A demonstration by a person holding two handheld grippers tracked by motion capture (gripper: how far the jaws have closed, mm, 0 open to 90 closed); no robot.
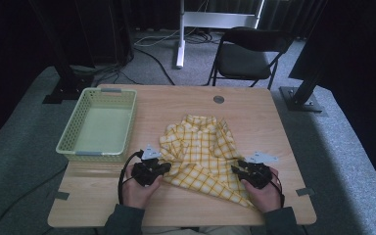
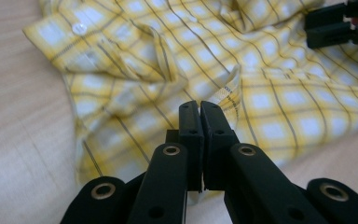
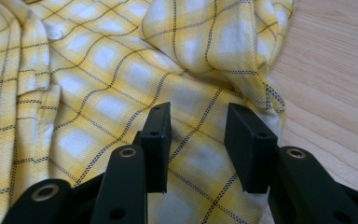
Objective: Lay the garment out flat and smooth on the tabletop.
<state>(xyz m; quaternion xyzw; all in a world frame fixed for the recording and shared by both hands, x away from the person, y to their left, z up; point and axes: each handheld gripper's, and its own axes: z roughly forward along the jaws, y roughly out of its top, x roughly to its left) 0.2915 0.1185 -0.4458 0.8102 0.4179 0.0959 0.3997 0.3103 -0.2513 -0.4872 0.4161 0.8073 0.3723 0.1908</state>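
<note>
A yellow plaid shirt lies crumpled on the wooden table. My left gripper is at the shirt's near left edge, held in a hand. In the left gripper view its jaws are pressed together, tips over the shirt; I see no cloth between them. My right gripper is at the shirt's near right side. In the right gripper view it stands open just above the plaid cloth, which shows in the gap. The right gripper's jaws also show far off in the left gripper view.
A pale green mesh basket stands at the table's left side, nothing in it. A round grommet sits near the far edge. Behind the table are a black folding chair and dark stand legs. Bare wood lies right of the shirt.
</note>
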